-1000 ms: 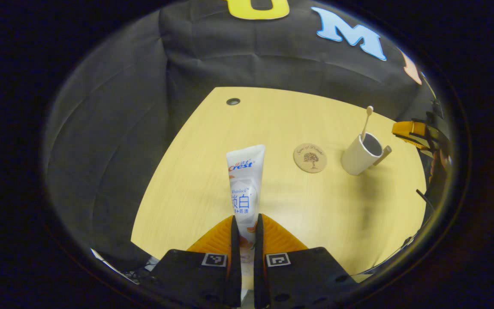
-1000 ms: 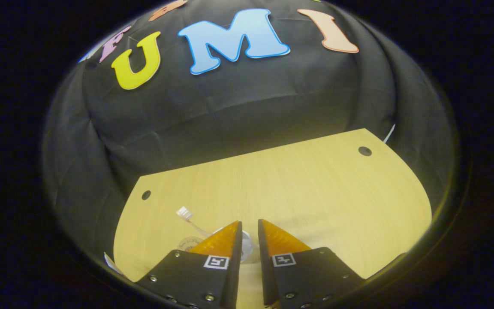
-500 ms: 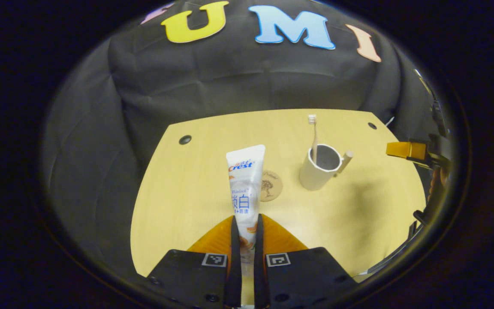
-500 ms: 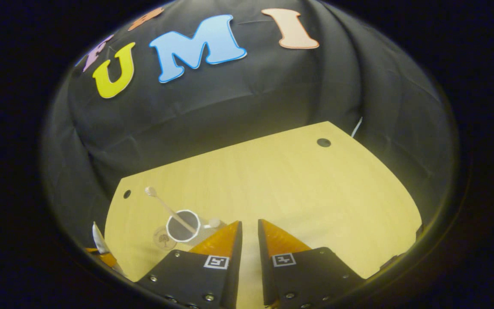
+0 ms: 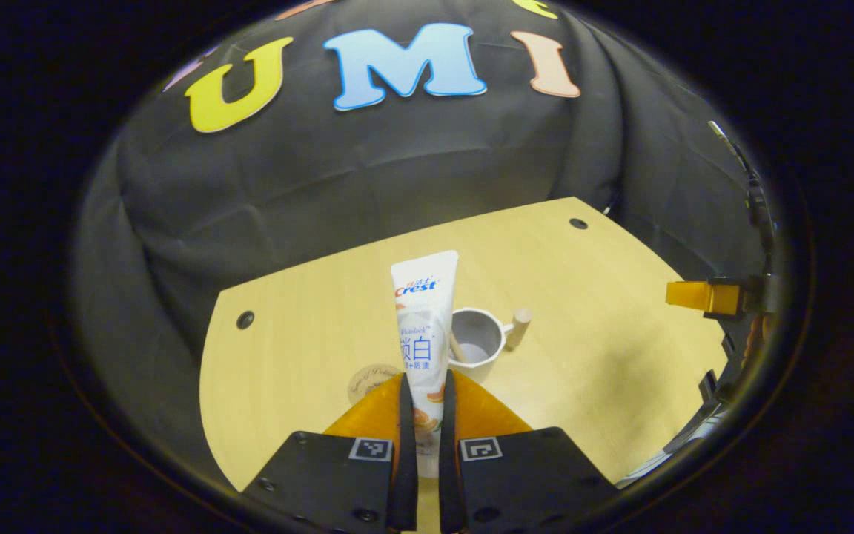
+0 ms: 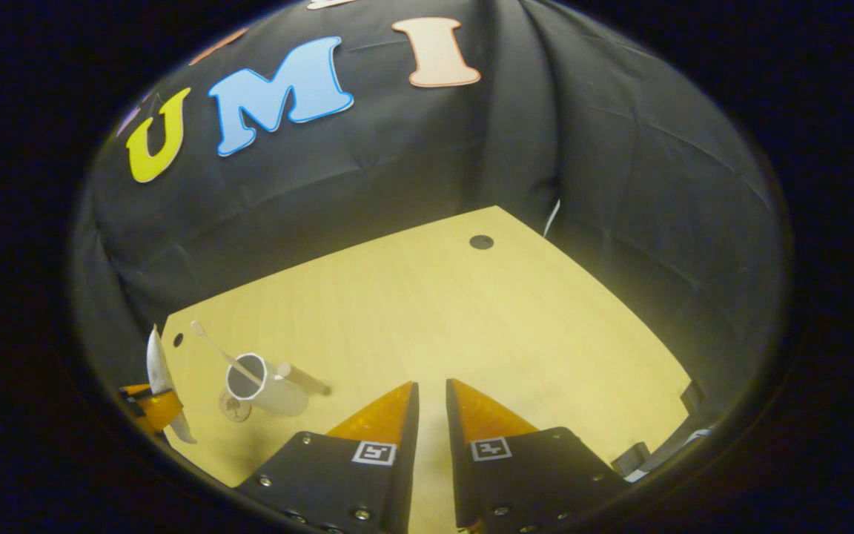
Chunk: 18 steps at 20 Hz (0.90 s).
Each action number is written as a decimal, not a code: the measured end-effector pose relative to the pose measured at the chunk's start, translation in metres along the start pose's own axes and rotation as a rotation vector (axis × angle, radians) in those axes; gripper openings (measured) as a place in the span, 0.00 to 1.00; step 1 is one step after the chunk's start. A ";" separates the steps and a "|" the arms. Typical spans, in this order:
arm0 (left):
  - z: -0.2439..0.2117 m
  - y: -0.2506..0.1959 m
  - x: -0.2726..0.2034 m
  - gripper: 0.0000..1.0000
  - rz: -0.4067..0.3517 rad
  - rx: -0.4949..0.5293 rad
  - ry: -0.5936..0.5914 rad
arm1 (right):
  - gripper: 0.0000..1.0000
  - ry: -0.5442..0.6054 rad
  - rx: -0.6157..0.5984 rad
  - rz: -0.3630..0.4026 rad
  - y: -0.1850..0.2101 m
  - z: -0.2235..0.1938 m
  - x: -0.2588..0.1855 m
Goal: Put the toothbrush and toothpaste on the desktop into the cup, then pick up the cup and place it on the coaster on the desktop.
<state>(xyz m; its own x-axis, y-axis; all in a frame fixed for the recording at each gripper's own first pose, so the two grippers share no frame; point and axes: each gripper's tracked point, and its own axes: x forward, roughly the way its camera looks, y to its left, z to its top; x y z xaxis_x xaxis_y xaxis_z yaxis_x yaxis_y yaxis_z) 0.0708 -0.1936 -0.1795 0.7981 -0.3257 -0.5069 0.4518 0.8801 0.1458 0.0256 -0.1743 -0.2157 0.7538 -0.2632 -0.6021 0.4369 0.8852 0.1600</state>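
Observation:
My left gripper [image 5: 423, 386] is shut on the lower end of a white toothpaste tube [image 5: 424, 311], which stands upright above the table. Just behind the tube stands a white cup [image 5: 477, 337] with a wooden peg handle, and a toothbrush [image 5: 457, 347] leans inside it. A round wooden coaster [image 5: 368, 378] lies left of the cup, partly hidden by my finger. In the right gripper view the cup [image 6: 260, 387], the toothbrush [image 6: 212, 345] and the coaster [image 6: 233, 405] sit far left, beside the left gripper [image 6: 147, 404] and the tube [image 6: 153, 356]. My right gripper [image 6: 431, 389] is shut on nothing.
The pale wooden table [image 5: 605, 356] has round cable holes near its back corners [image 5: 245, 320]. Black cloth walls close it in behind and at the sides. The right gripper [image 5: 705, 297] hovers at the table's right edge. Bare tabletop [image 6: 471, 319] lies ahead of the right gripper.
The left gripper has carried the tube rightward until the cup sits directly behind it. The right gripper has drawn away from the cup, which has slid to the far left of its view.

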 end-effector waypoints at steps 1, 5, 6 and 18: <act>0.007 -0.010 0.011 0.19 -0.018 0.021 -0.014 | 0.22 0.002 0.008 -0.014 -0.008 0.000 -0.002; 0.032 -0.036 0.038 0.19 -0.071 0.097 -0.055 | 0.22 0.019 0.028 -0.058 -0.031 -0.004 -0.007; 0.037 -0.040 0.045 0.19 -0.080 0.116 -0.066 | 0.22 0.024 0.029 -0.066 -0.034 -0.004 -0.007; 0.087 -0.050 0.095 0.19 -0.039 0.254 -0.248 | 0.22 0.094 0.049 -0.078 -0.047 -0.018 0.006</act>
<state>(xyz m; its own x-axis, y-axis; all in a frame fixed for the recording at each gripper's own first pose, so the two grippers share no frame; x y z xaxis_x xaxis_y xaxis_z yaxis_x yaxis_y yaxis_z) 0.1587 -0.2990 -0.1617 0.8367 -0.4586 -0.2995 0.5437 0.7615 0.3530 0.0001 -0.2107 -0.2408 0.6685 -0.2917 -0.6842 0.5176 0.8430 0.1463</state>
